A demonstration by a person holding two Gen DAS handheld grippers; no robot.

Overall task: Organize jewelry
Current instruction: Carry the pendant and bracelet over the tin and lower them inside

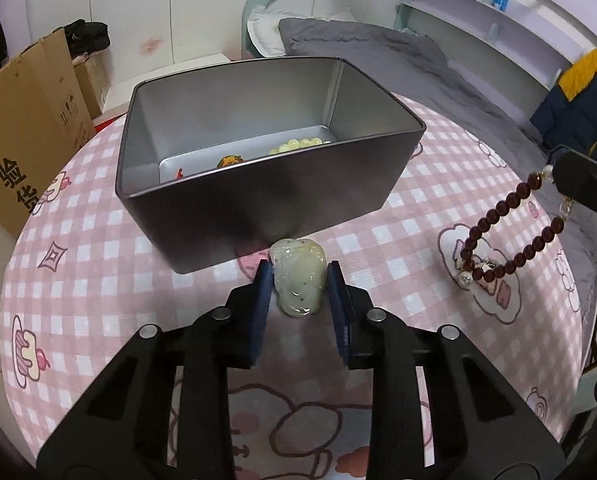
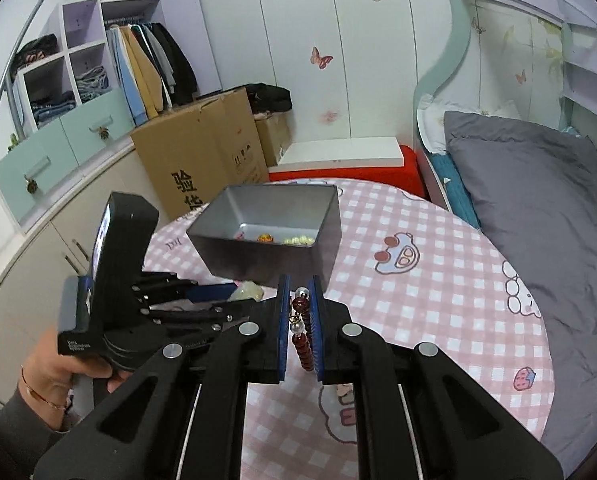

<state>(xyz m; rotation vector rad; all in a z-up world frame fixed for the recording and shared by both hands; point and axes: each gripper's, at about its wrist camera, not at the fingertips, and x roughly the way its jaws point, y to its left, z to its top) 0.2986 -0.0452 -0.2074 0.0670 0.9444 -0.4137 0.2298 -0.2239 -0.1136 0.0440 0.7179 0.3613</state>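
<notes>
A pale green jade pendant (image 1: 298,280) lies on the pink checked tablecloth just in front of the grey metal tin (image 1: 266,184). My left gripper (image 1: 299,276) is open with a finger on each side of the pendant; the pendant also shows in the right wrist view (image 2: 247,293). My right gripper (image 2: 300,292) is shut on a dark red bead bracelet (image 2: 302,344), which hangs from it over the table at the right (image 1: 510,232). The tin (image 2: 270,256) holds a cream bead bracelet (image 1: 300,145), an orange piece (image 1: 229,161) and a small red item.
The round table (image 1: 98,280) has a pink cartoon cloth. A cardboard box (image 1: 22,128) stands beyond its left edge. A bed with a grey duvet (image 2: 538,200) lies to the right. Wardrobe shelves and hanging clothes (image 2: 146,64) stand behind.
</notes>
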